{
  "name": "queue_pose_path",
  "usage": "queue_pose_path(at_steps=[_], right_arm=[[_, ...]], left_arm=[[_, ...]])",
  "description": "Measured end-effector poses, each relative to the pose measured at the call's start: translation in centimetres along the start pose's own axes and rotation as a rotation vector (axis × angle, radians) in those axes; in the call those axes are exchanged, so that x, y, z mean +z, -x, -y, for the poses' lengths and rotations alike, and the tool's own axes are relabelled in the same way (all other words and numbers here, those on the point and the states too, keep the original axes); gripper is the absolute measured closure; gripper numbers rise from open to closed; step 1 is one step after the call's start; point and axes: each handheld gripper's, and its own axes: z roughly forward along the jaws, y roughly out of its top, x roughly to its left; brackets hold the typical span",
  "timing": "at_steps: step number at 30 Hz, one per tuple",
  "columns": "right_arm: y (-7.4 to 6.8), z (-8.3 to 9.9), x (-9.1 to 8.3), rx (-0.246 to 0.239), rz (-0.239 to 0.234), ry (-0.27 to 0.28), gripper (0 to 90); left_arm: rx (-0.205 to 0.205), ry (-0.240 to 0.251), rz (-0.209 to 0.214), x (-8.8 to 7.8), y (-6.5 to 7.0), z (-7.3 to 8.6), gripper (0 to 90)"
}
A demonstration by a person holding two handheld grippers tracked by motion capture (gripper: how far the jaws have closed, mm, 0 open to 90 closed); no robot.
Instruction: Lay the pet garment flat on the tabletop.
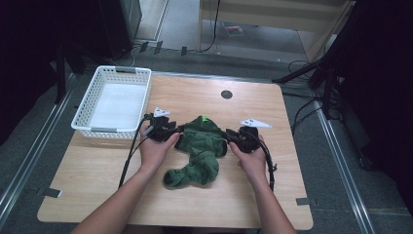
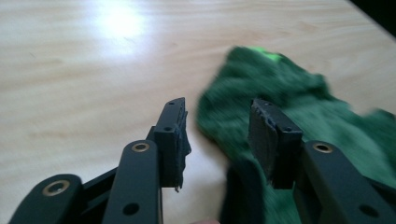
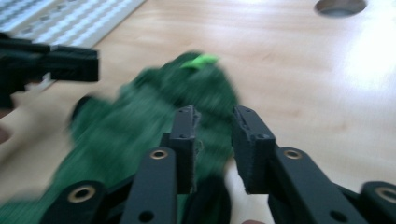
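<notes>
A crumpled dark green cloth [image 1: 199, 146] with a small bright green tag [image 1: 205, 118] lies on the middle of the wooden table [image 1: 272, 190]. My left gripper [image 1: 176, 130] is at the cloth's left edge. Its jaws stand open in the left gripper view [image 2: 217, 126], with the edge of the cloth [image 2: 289, 93] lying between them. My right gripper [image 1: 229, 135] is at the cloth's right edge. It is open too, though narrower [image 3: 213, 135], with a fold of the cloth [image 3: 140, 116] reaching into the gap. The left gripper [image 3: 51, 65] also appears across the cloth in the right gripper view.
A white plastic basket [image 1: 117, 100] stands at the table's far left corner, just behind my left hand. A round cable hole [image 1: 226, 94] sits near the far edge. Bare wood lies in front of the cloth and to its right.
</notes>
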Motion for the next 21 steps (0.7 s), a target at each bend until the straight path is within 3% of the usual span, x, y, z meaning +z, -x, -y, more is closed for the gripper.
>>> queue_pose_path(at_steps=[3,5,8,10,13,17,19,21], right_arm=[[-0.4,1.7,-1.6,0.017,-0.034,-0.026,72.1],[-0.4,2.6,-1.9,0.041,-0.062,-0.04,69.2],[-0.4,3.5,-1.3,0.038,-0.075,-0.077,61.3],[-0.3,3.8,-0.7,0.048,-0.091,-0.09,60.4],[-0.6,4.2,0.0,0.062,-0.129,-0.085,66.0],[-2.0,4.0,0.1,-0.006,-0.209,-0.046,69.5],[-2.3,3.8,0.1,-0.022,-0.204,-0.029,69.0],[-2.1,3.7,0.4,-0.006,-0.145,-0.037,69.9]], left_arm=[[-0.013,-0.061,0.084,-0.4,0.1,0.7,58.4],[0.007,-0.083,0.087,-0.4,0.4,1.2,58.3],[0.013,-0.113,0.105,0.0,0.8,2.1,58.6],[0.015,-0.118,0.136,0.1,0.9,2.6,60.5],[0.03,-0.091,0.213,-0.4,1.3,3.1,62.6],[0.103,-0.022,0.303,-1.2,2.4,3.2,65.5],[0.106,-0.035,0.28,-0.9,2.4,3.3,64.2],[0.058,-0.081,0.236,-0.2,1.9,3.4,63.8]])
